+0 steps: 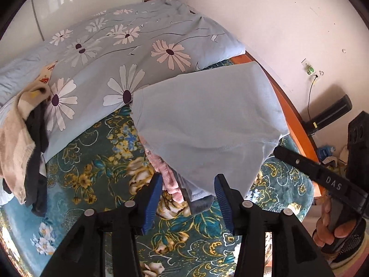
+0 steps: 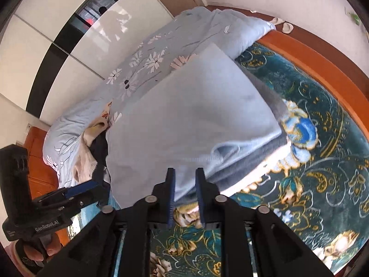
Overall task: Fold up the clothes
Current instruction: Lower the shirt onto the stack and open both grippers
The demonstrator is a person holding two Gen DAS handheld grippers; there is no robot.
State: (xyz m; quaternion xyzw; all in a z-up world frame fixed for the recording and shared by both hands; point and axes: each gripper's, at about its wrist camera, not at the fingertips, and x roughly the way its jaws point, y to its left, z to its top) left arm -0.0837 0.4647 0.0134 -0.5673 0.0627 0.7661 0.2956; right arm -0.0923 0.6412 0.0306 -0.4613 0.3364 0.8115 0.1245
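Progress: we judge one garment done. The pale blue shirt (image 1: 207, 124) lies folded into a flat rectangle on top of a small stack, so for this piece only tidying could remain.
Stack: under the shirt we see a grey layer (image 2: 244, 168) and a pink fluffy one (image 1: 169, 177) peeking out at the near edge; we read these as folded pieces, though we cannot tell what garments they are.
Still to fold: a loose heap of beige and dark clothes (image 1: 25, 143) sits well apart to the left, on the edge of the daisy-print duvet (image 1: 110, 53).
Place: the stack rests on the bed's green floral blanket (image 1: 96, 161), near the orange bed frame (image 1: 288, 106), with its far end just beside the duvet.
Direction: in the right wrist view the shirt's long axis runs away from us toward the duvet, and its stitched hem faces us at the near end.
Left gripper (image 1: 188, 204): fingers wide apart and holding nothing. The right one lies close to the shirt's near corner, but we cannot tell whether it touches.
Right gripper (image 2: 185, 198): fingers narrowly apart with the near hem of the shirt between them. We cannot tell whether they pinch the cloth.
Next, in our view: we would turn to the heap.
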